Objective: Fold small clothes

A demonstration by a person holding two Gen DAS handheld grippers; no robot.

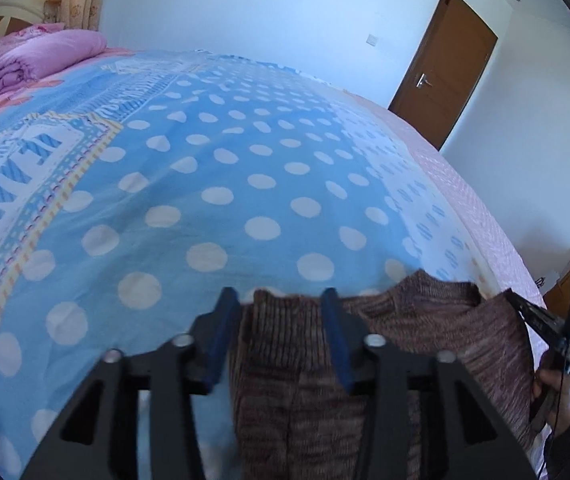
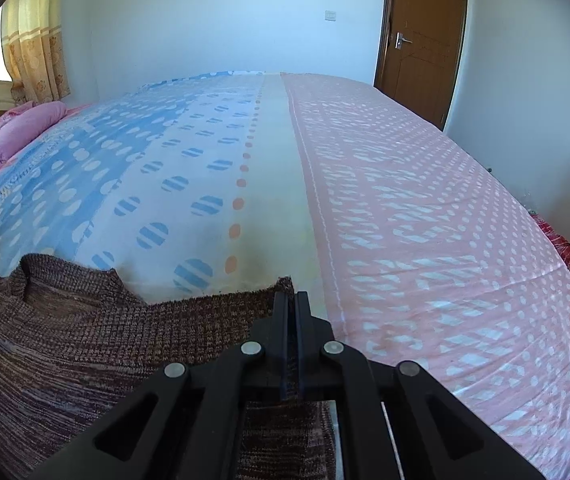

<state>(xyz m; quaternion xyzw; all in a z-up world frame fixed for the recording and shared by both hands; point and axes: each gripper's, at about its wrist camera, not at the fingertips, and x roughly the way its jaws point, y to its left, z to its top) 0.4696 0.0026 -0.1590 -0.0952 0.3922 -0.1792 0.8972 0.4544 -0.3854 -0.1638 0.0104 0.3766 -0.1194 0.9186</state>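
A brown knitted sweater (image 1: 425, 332) lies at the near edge of the bed, its neckline facing away; it also shows in the right wrist view (image 2: 85, 340). My left gripper (image 1: 281, 300) is open, its blue-padded fingers straddling the sweater's left shoulder edge. My right gripper (image 2: 292, 300) is shut on the sweater's right shoulder corner. The right gripper also appears at the far right of the left wrist view (image 1: 525, 312), held by a hand.
The bed sheet (image 1: 245, 160) is blue with white dots on the left and pink (image 2: 425, 200) on the right. A folded pink quilt (image 1: 33, 60) sits at the far left. A brown door (image 2: 421, 40) stands beyond the bed.
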